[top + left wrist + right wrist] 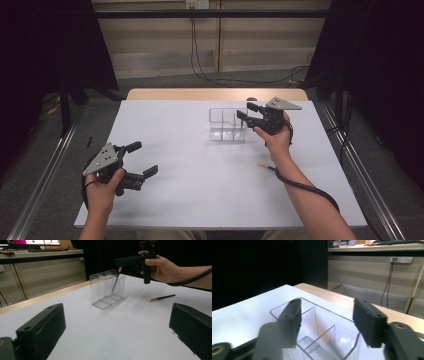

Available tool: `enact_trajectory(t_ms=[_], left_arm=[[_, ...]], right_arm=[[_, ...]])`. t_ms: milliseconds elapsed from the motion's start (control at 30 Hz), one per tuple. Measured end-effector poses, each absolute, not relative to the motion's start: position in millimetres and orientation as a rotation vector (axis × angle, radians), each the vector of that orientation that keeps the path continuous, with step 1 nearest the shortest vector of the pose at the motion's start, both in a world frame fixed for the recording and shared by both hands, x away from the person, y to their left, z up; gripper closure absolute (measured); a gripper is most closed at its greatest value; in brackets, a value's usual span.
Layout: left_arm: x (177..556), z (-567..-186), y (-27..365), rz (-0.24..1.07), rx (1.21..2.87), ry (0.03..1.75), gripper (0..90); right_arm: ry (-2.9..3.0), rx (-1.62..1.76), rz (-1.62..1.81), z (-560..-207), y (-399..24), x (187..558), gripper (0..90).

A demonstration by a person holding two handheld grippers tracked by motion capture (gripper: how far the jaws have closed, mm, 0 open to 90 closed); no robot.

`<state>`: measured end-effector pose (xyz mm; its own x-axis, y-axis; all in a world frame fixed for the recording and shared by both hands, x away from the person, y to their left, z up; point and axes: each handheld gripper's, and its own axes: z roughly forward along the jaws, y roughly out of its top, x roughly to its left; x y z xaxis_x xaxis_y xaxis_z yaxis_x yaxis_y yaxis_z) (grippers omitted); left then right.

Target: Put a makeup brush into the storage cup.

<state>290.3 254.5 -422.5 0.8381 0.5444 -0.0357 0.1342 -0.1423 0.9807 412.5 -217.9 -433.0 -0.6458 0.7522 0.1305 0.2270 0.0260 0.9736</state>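
With the right claw (245, 111) gaping over the clear holder (227, 125), the leaning pencil (116, 282) could tip it, while the left claw (142, 159) rests wide open.

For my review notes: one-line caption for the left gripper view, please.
Right gripper held above a clear divided organizer with a pen leaning inside; a second pen lies on the white table.

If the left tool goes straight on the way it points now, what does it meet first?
Probably the clear box: it stands between the left tool's open jaws, across bare table. The pen lies to the right of that line. Depth is hard to judge.
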Motion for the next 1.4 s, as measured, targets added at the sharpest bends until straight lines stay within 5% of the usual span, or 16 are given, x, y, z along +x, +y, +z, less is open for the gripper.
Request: enact_trajectory(t_ms=[333, 1400], left_arm=[[291, -423, 253, 0.384, 1.703, 0.528, 0.5], [290, -428, 254, 0.382, 1.717, 0.540, 0.5]], right_arm=[[1.892, 0.989, 1.656, -431, -226, 404, 17.6], [1.934, 0.944, 1.711, -427, -238, 373, 6.1]])
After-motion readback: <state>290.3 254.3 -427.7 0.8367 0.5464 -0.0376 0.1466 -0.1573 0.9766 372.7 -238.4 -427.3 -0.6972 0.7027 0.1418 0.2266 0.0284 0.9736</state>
